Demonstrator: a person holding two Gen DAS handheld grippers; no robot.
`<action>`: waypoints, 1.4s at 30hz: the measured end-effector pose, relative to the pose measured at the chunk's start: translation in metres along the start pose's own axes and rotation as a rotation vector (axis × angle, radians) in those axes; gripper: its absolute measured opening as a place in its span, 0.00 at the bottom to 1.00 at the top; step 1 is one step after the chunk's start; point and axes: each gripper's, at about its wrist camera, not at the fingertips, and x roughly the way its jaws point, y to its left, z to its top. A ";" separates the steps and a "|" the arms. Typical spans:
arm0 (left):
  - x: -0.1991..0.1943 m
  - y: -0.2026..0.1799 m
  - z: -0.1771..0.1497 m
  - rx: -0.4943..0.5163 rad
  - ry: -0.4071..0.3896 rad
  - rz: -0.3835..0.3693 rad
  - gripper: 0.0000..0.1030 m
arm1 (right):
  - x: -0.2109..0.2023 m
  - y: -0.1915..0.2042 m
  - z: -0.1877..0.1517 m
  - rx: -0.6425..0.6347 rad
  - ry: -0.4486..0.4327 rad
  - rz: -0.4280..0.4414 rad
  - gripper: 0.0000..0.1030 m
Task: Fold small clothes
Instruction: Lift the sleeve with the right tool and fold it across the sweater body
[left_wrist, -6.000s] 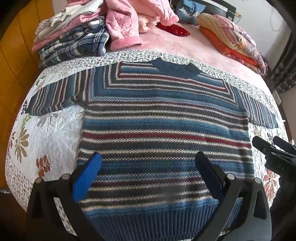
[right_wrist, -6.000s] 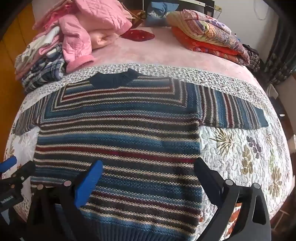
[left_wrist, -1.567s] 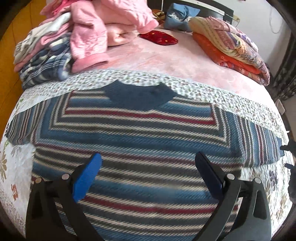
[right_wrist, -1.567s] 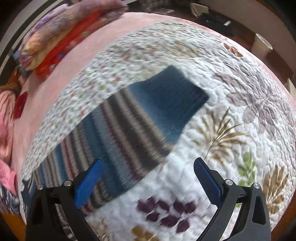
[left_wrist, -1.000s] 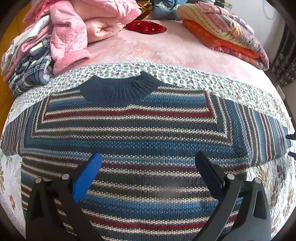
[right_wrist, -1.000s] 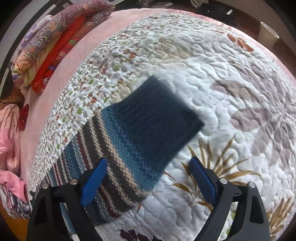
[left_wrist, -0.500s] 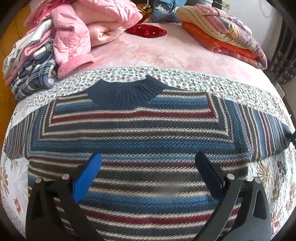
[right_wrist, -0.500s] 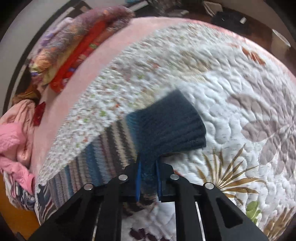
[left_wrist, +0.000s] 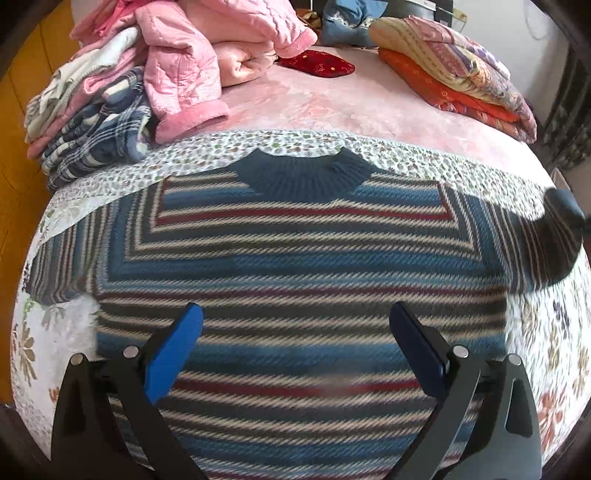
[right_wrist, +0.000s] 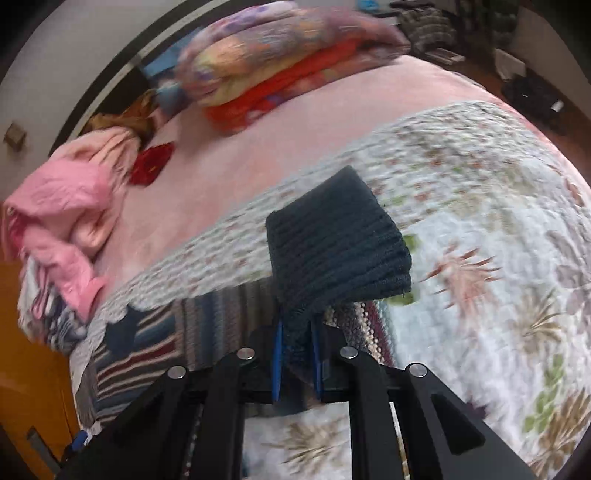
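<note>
The right gripper (right_wrist: 295, 363) pinches the dark cuff (right_wrist: 336, 251) of a striped sweater (left_wrist: 295, 280) — the body stretches away leftward. The left gripper (left_wrist: 295, 350) hovers wide above the chest, holding nothing.

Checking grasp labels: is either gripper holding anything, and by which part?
Right gripper pinches the striped knit sweater by its dark blue sleeve cuff; left gripper holds nothing.

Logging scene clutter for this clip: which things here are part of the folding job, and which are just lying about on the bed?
In the job:
- striped sweater, spread on the floral quilt
- its dark cuff, pinched in the right gripper
- left gripper, open above the sweater's body

Lying about:
- pink padded jacket
- plaid clothes pile
- red pouch
- folded orange blankets
</note>
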 end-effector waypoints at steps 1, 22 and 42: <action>-0.003 0.007 -0.004 0.002 0.010 -0.002 0.97 | 0.001 0.017 -0.005 -0.032 0.010 0.004 0.12; 0.020 0.096 0.000 -0.140 0.003 0.050 0.97 | 0.065 0.205 -0.099 -0.304 0.183 0.068 0.12; 0.033 0.095 -0.005 -0.120 0.026 0.020 0.97 | 0.102 0.227 -0.146 -0.379 0.400 0.163 0.33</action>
